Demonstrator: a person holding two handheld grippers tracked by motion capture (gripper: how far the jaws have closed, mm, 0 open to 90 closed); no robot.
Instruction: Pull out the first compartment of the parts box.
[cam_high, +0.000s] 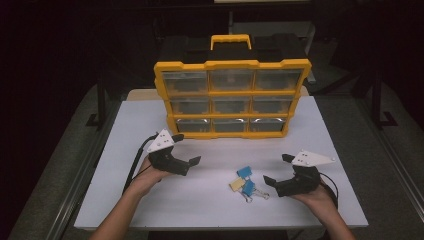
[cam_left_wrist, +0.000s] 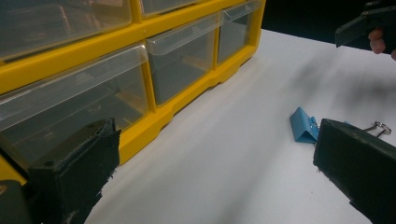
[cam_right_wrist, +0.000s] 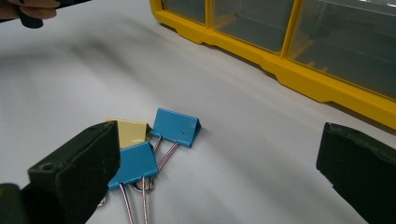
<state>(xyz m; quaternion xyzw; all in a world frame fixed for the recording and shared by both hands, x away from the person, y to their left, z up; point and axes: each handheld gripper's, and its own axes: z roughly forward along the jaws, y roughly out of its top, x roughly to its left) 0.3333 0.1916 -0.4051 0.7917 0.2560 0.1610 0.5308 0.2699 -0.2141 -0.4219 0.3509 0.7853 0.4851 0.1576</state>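
Both forearms enter at the near edge. Left gripper (cam_high: 188, 148) and right gripper (cam_high: 278, 169): jaws wide, empty, held over the white table (cam_high: 150, 195). Binder clips (cam_high: 243, 183), two blue and one yellow, lie touching between the grippers. Yellow drawer organizer (cam_high: 232, 98) stands upright behind. Room dark, grey floor.

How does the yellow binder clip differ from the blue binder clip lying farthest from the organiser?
The yellow metal binder clip is pale yellow; the near blue metal binder clip is blue. The blue one lies partly over the yellow one, covering part of it. Both lie on the white table, touching.
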